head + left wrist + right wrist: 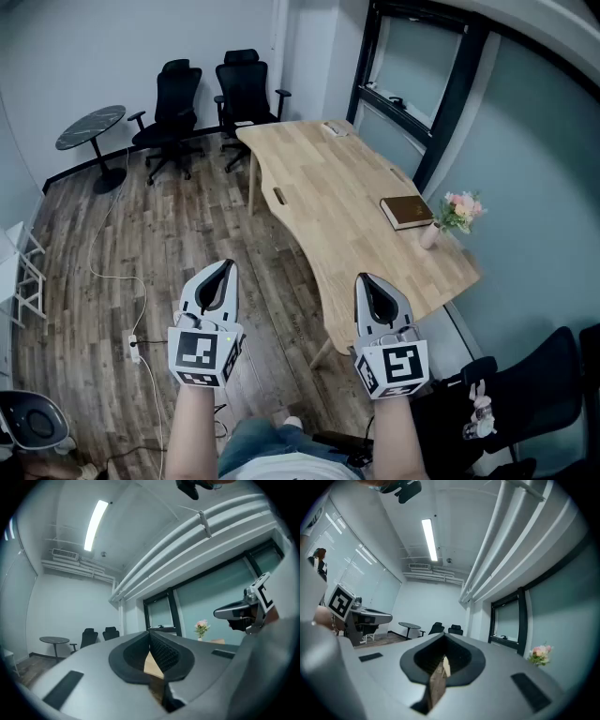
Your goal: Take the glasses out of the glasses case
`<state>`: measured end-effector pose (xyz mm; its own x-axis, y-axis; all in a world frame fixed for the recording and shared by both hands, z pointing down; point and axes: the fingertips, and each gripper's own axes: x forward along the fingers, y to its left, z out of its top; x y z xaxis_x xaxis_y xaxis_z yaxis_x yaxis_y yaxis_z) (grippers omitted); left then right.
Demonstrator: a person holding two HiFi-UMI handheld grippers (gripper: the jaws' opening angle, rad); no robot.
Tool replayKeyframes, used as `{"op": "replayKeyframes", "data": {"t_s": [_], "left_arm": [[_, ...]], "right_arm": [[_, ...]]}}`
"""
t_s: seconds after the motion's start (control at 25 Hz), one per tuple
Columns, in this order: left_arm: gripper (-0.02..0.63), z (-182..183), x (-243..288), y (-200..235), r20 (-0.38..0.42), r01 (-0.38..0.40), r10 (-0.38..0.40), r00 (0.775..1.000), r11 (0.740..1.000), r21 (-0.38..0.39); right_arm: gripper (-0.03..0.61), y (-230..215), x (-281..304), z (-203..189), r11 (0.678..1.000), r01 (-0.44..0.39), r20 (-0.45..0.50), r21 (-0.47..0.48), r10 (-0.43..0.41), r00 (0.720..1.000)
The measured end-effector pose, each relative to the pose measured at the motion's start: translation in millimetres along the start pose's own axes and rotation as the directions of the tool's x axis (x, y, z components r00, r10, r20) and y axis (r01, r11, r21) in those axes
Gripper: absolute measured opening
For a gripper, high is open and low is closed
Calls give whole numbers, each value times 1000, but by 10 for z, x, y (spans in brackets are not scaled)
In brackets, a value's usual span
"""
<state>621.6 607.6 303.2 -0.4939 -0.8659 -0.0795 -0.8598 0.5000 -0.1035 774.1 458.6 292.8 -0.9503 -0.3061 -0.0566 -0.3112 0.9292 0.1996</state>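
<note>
A flat brown case (pixel 408 211) lies closed near the right edge of the light wooden desk (pixel 328 197). No glasses show in any view. I hold both grippers level over the floor, short of the desk's near end and well apart from the case. My left gripper (pixel 225 269) has its jaws together with nothing in them, and its tip (pixel 150 634) points toward the far wall. My right gripper (pixel 366 280) is shut and empty too, as its own view (pixel 443 636) shows. Each gripper appears in the other's view: the right gripper (pixel 239 611) and the left gripper (pixel 365 617).
A small vase of flowers (pixel 457 214) stands just right of the case. Two black office chairs (pixel 211 98) and a round dark table (pixel 91 127) are at the far end. A cable and power strip (pixel 134 345) lie on the wood floor. Another black chair (pixel 539 389) is at lower right.
</note>
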Motion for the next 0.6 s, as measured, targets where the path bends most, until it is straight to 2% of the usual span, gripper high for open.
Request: {"op": "replayKeyframes", "data": {"t_s": [0.32,0.6], "left_arm": [[15,-121,608,241,1,16,-16,1000,1000,20],[15,-410,1507,999,13,74,-74,997,997,17]], "right_arm": [[9,-238,645,-239,998,23,-5,61,-22,1000],[11,-200,1832,-454,996,49,-20,74,-48,999]]}}
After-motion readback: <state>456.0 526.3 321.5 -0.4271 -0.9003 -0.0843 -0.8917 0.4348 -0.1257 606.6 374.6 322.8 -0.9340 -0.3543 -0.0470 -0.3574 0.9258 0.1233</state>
